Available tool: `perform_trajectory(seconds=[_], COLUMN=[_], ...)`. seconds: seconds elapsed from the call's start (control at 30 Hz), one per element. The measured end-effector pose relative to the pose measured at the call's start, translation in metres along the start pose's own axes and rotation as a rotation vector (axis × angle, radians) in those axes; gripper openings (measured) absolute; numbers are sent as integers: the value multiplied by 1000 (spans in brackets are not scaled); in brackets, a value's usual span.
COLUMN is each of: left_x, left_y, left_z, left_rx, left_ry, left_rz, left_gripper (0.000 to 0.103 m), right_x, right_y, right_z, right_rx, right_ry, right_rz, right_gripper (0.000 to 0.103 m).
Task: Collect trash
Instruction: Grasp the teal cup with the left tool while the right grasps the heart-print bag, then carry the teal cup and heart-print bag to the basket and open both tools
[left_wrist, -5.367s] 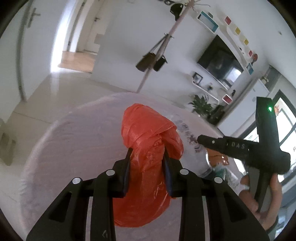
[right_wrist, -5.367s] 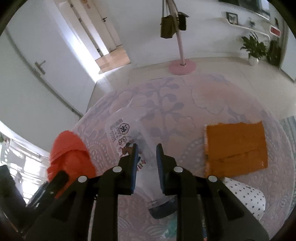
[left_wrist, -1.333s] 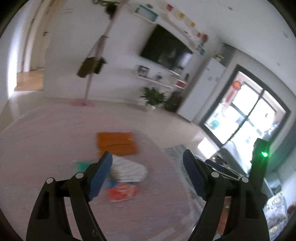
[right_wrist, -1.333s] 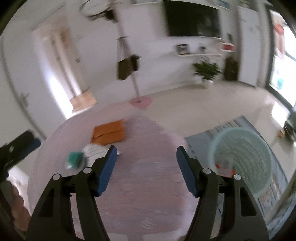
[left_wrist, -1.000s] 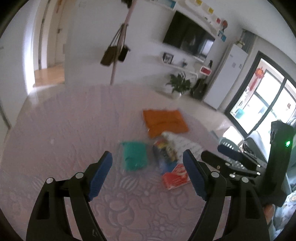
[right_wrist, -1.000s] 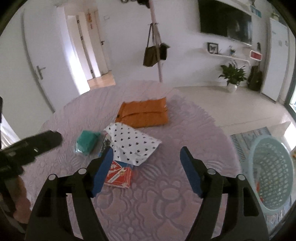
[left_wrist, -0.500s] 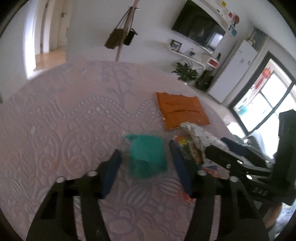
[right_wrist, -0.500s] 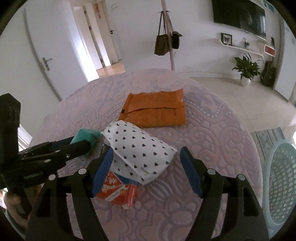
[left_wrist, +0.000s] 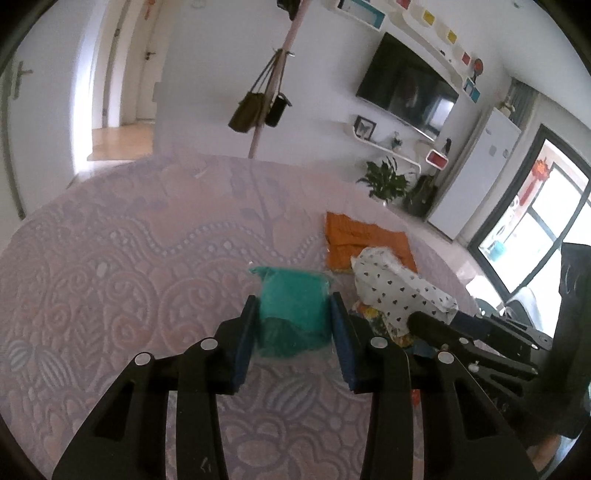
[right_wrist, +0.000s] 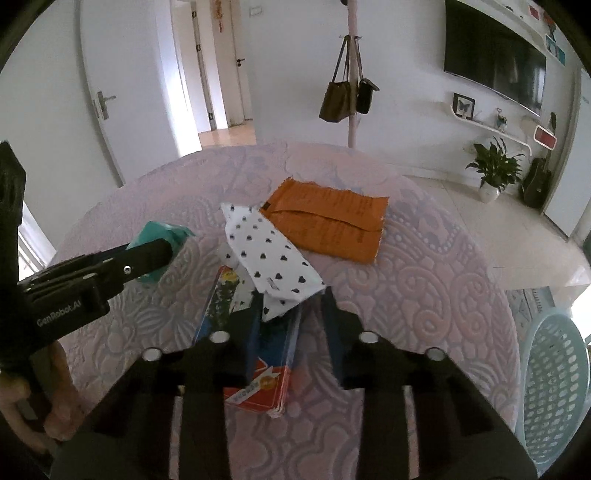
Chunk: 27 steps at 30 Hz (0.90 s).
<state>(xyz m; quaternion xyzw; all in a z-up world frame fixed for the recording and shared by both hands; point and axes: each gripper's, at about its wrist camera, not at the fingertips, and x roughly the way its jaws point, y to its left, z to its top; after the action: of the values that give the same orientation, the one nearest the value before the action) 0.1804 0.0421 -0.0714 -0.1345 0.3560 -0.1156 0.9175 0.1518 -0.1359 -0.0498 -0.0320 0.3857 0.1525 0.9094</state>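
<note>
While both tongs are down among the litter on the round table (left_wrist: 110, 280), neither has clenched yet. The left tongs (left_wrist: 293, 332) stand spread around the teal packet (left_wrist: 291, 299), one blue pad at each flank; whether the pads already touch it I cannot tell. That packet lies just left of the table's middle, at about 12 o'clock from the left tongs. It looks like soft teal stuff sealed in clear film, so I judge it light, squashy and rather slick; a pinch across its thick middle should hold better than one on the loose film edge.

The right tongs (right_wrist: 290, 325) hang released over a pile. A white wrapper with black hearts (right_wrist: 269, 254) lies on top, its near corner between the jaws, and under it sits a flat colourful box (right_wrist: 258, 354) with a red end. The wrapper seems thin and limp, likely to slide off; the box looks stiff and light, best taken across its narrow width.

An orange envelope (right_wrist: 328, 225) lies at about 1 o'clock from the right tongs, touching the wrapper's far end; it looks flat and crinkly, hard to lift except by an edge. A pale green basket (right_wrist: 554, 384) stands on the floor at 3 o'clock, seemingly the place for the trash.
</note>
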Motion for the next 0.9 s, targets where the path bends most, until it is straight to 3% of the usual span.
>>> perform_trajectory(seconds=[0.1, 0.33, 0.5, 0.7, 0.9], left_x=[-2, -10, -25, -38, -32], left_y=[4, 7, -3, -51, -125], left_z=[0, 0, 3, 14, 15], left_rx=[-19, -28, -7, 58, 183], left_ry=[-11, -33, -62, -77, -67], left_rz=[-16, -39, -89, -151, -240], left_gripper=[37, 37, 37, 37, 37], right_x=[-11, -34, -45, -77, -121], right_y=[0, -13, -29, -57, -104], right_z=[-3, -6, -6, -8, -18], right_rx=[4, 77, 138, 196, 265], right_ry=[-56, -182, -226, -292, -371], right_rz=[24, -14, -30, -85, -216], right_gripper=[15, 11, 11, 11, 11])
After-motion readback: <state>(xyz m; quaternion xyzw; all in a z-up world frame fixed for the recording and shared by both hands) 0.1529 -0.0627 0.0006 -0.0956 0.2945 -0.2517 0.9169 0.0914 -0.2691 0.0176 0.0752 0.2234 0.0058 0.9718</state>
